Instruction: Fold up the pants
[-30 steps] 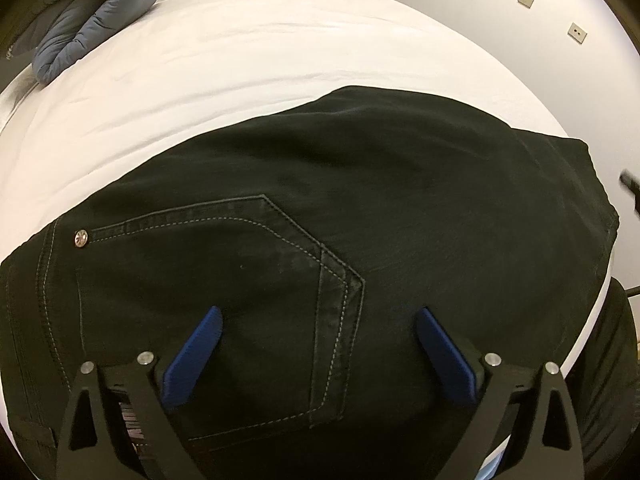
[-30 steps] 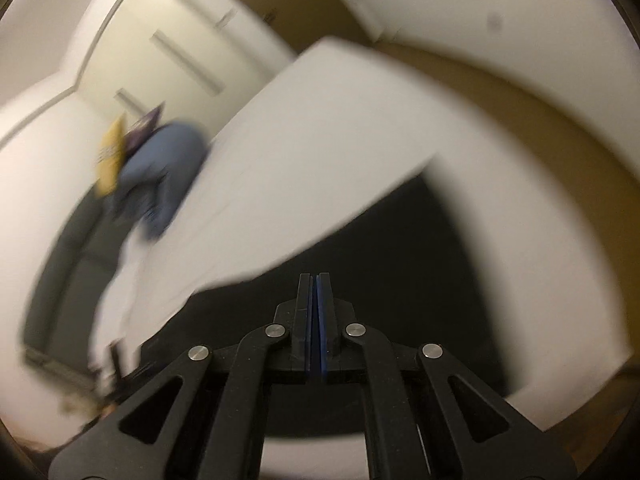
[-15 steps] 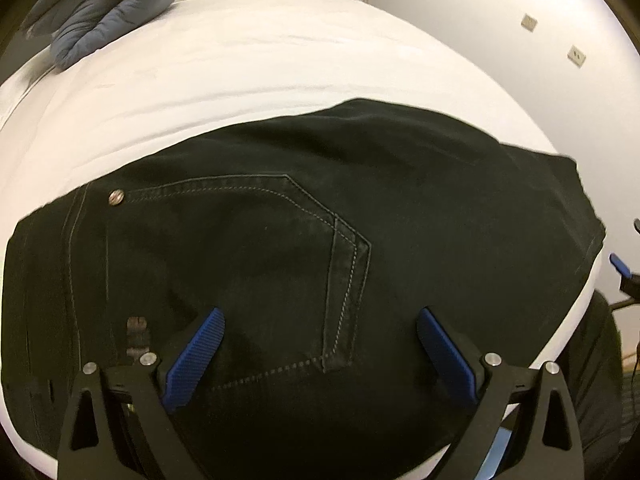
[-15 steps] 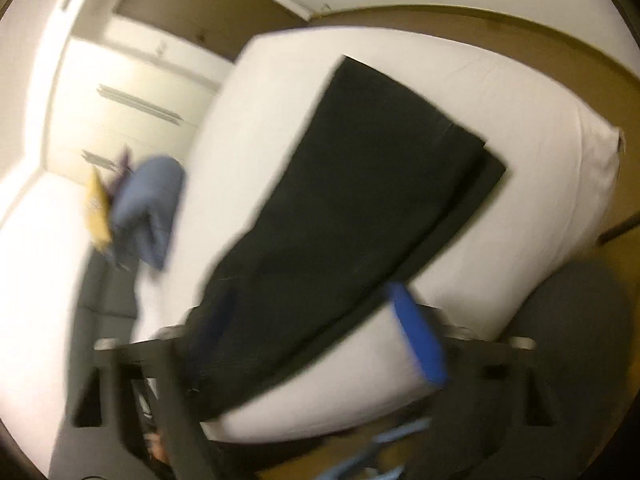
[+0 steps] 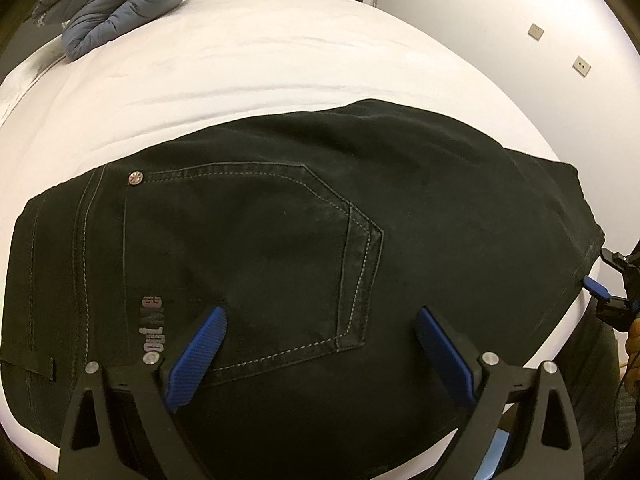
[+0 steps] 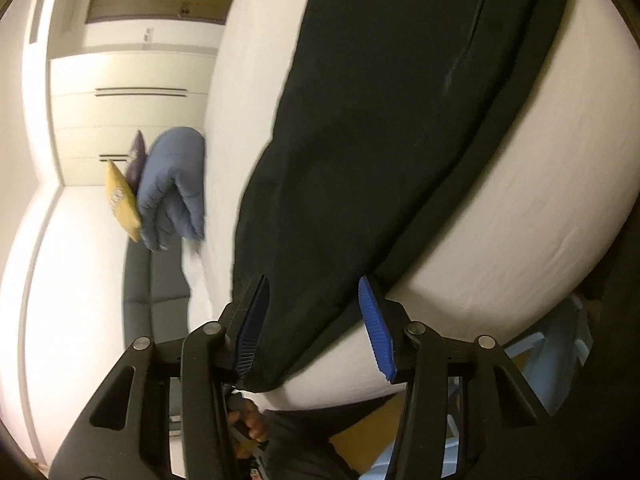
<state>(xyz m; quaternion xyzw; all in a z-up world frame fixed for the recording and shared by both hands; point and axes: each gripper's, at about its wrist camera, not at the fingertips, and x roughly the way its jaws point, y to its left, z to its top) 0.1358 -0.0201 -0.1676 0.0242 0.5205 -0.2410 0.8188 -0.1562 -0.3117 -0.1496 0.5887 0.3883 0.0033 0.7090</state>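
Black pants (image 5: 320,200) lie flat across the white bed (image 5: 280,60), back pocket up. My left gripper (image 5: 320,314) hovers open just above the pocket, with nothing between its fingers. My right gripper (image 5: 600,280) shows small at the pants' right end. In the right wrist view the right gripper (image 6: 312,284) is rolled on its side at the bed's edge. Its jaws are closing, and the end of the pants (image 6: 360,120) lies between them. The pads do not press the cloth.
A folded blue padded jacket (image 5: 120,0) lies at the bed's far corner, with a yellow packet (image 6: 122,200) behind it. White wardrobe doors stand beyond the bed (image 6: 520,220). A person's hand (image 6: 252,428) shows below the right gripper. A wall runs along the right.
The right gripper was shut and high, then opened wide, rolled and dropped to the pants' end, where its jaws have narrowed. The left gripper drifted slightly over the pants, still open.
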